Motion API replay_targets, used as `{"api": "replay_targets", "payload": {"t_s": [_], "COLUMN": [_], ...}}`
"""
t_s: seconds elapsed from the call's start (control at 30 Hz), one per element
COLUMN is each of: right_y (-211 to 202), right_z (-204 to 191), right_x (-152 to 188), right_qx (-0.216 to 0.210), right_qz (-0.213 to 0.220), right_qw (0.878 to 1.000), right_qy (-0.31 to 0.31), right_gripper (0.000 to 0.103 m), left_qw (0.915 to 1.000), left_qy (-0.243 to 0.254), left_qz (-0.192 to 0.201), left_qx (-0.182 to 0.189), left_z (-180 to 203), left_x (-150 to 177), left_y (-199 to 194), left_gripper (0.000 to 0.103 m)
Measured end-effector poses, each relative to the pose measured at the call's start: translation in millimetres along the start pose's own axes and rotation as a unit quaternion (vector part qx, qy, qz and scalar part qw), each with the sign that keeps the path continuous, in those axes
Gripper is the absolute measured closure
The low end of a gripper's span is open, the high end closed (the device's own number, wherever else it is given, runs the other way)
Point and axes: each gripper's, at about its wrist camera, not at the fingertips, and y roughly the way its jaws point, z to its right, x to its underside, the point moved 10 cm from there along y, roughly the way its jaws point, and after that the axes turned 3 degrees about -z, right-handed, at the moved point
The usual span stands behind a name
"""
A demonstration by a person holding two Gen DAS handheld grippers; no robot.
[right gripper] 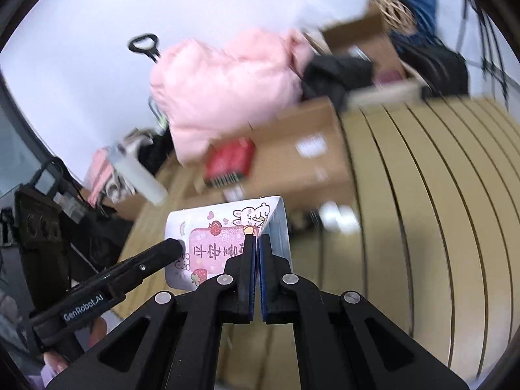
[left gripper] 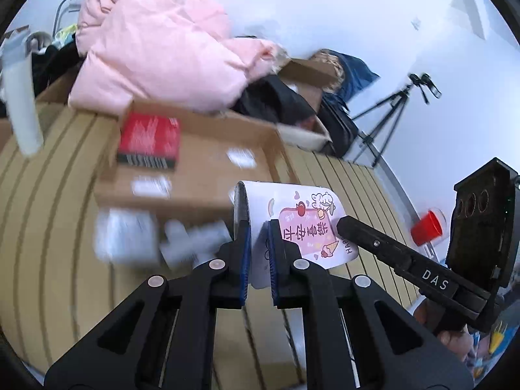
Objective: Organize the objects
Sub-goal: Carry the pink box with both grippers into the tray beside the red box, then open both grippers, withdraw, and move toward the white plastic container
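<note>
The bag (left gripper: 302, 227), a small white paper one with a pink cartoon label, hung in the air above the slatted desk (left gripper: 48, 227), held between both tools. The left tool (left gripper: 258, 227) was clamped on one side of it, its blue-lined fingers (left gripper: 243, 243) pressed together on the paper wall. The right tool (right gripper: 256, 243) was closed on the opposite side, pinching the edge next to the folded side panel; in the left view its black finger (left gripper: 367, 237) lay against the label.

The bag looked light and thin, probably empty or nearly so, though motion blur hid its inside. Paper like that would crease or tear if the two tools pulled apart, and would crumple under a hard squeeze. It seemed stiff enough to keep its shape only while both sides were supported. The best holds were the upper side edges, near the folds, where the paper is doubled.

Behind it on the desk sat a cardboard box (left gripper: 201, 169) with a red pack (left gripper: 149, 139) on top.
</note>
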Motion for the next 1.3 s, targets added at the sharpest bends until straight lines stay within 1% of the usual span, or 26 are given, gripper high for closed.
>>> {"api": "replay_targets", "payload": {"t_s": [0.07,0.1,0.13,0.2,0.23,0.3,0.37,0.4,0.43,0.47,0.5,0.53,0.57,0.6,0.67,0.73,0.77,0.8,0.83,0.87,0.9,1.03,1.13,1.17,1.23,1.3], "right_y": [31.0,44.0,65.3,97.0,113.7,153.1,186.2,198.1,210.8,213.7,215.6,216.2,213.6,209.7,189.1,163.8,142.7,127.6,111.6,89.4,74.4,6.3,-41.1,-57.7,-77.8,-93.1], "right_z": [-9.7,-12.0,-13.3,-15.0,-14.6,-14.3,-13.3,-13.1,-12.5,-8.7,-7.9,-10.0,-10.2,-7.9,0.2,3.0,3.8,4.7,4.9,3.5,2.0,-1.2,-4.9,-6.3,-9.4,-14.5], "right_x": [-34.8,-45.8,-57.9,-67.0,-69.3,-67.2,-54.8,-48.8,-39.0,-35.6,-32.1,-31.2,-30.1,-31.0,-40.0,-50.5,-55.7,-60.0,-64.0,-67.9,-70.0,-72.8,-68.2,-64.4,-58.8,-49.5], "right_qx": [-0.007,-0.007,0.003,-0.007,-0.008,-0.004,0.006,0.011,0.029,0.047,0.047,0.031,0.015,0.016,0.04,0.043,0.046,0.054,0.063,0.068,0.069,0.101,0.116,0.116,0.117,0.115], "right_qz": [-0.009,-0.013,-0.023,-0.041,-0.052,-0.076,-0.1,-0.111,-0.127,-0.13,-0.134,-0.138,-0.148,-0.151,-0.137,-0.125,-0.116,-0.11,-0.104,-0.098,-0.095,-0.081,-0.061,-0.054,-0.046,-0.038], "right_qw": [1.0,1.0,1.0,0.999,0.998,0.997,0.994,0.993,0.99,0.989,0.989,0.989,0.988,0.987,0.989,0.991,0.992,0.992,0.992,0.992,0.992,0.988,0.986,0.986,0.986,0.987], "right_qy": [-0.001,-0.001,-0.001,0.012,0.022,0.034,0.047,0.05,0.046,0.046,0.047,0.048,0.051,0.049,0.03,0.017,0.006,-0.006,-0.02,-0.038,-0.046,-0.083,-0.103,-0.105,-0.106,-0.11], "right_gripper": [0.101,0.101,0.101,0.101,0.101,0.101,0.101,0.101,0.1,0.1,0.1,0.1,0.1,0.1,0.099,0.095,0.083,0.059,0.043,0.009,0.002,0.002,0.002,0.002,0.002,0.002], "left_qw": [0.9997,0.9991,0.9981,0.9949,0.9926,0.9858,0.9708,0.9673,0.9667,0.9713,0.9744,0.9751,0.9743,0.9735,0.9741,0.9761,0.9767,0.9771,0.9778,0.979,0.979,0.9758,0.9753,0.9766,0.9774,0.9744], "left_qy": [0.001,0.009,0.0,-0.007,-0.012,0.002,0.018,0.026,0.028,0.026,0.026,0.026,0.026,0.032,0.045,0.042,0.037,0.035,0.035,0.039,0.046,0.07,0.072,0.075,0.082,0.095], "left_qz": [-0.018,-0.035,-0.049,-0.08,-0.092,-0.119,-0.133,-0.131,-0.126,-0.114,-0.106,-0.096,-0.076,-0.057,-0.057,-0.051,-0.043,-0.045,-0.047,-0.047,-0.045,-0.022,-0.01,-0.01,-0.005,0.0], "left_qx": [-0.016,-0.023,-0.037,-0.061,-0.079,-0.118,-0.199,-0.216,-0.221,-0.207,-0.197,-0.198,-0.211,-0.219,-0.214,-0.207,-0.207,-0.205,-0.201,-0.195,-0.193,-0.206,-0.208,-0.201,-0.195,-0.204], "left_z": [-21.0,-31.0,-45.9,-72.5,-90.1,-114.6,-145.6,-153.4,-156.9,-155.8,-153.9,-153.6,-151.9,-146.6,-133.0,-121.6,-115.7,-109.2,-104.2,-93.6,-85.3,-57.4,-43.7,-36.2,-27.6,-23.5], "left_x": [-30.3,-38.4,-45.9,-51.9,-55.3,-55.8,-56.7,-57.1,-58.0,-60.0,-62.2,-65.4,-70.4,-75.4,-78.9,-87.4,-89.6,-89.3,-91.6,-89.4,-86.7,-79.3,-70.2,-63.2,-53.4,-45.3], "left_y": [17.4,28.9,39.9,61.2,73.4,90.2,102.1,101.6,97.4,89.7,83.2,74.7,62.5,50.2,35.9,18.1,4.6,-8.0,-14.1,-29.6,-42.5,-94.2,-126.3,-137.4,-148.6,-153.0], "left_gripper": [0.096,0.096,0.096,0.097,0.097,0.096,0.095,0.094,0.093,0.09,0.07,0.044,0.038,0.037,0.034,0.025,0.022,0.016,0.015,0.014,0.013,0.0,0.0,0.0,0.0,0.0]}}
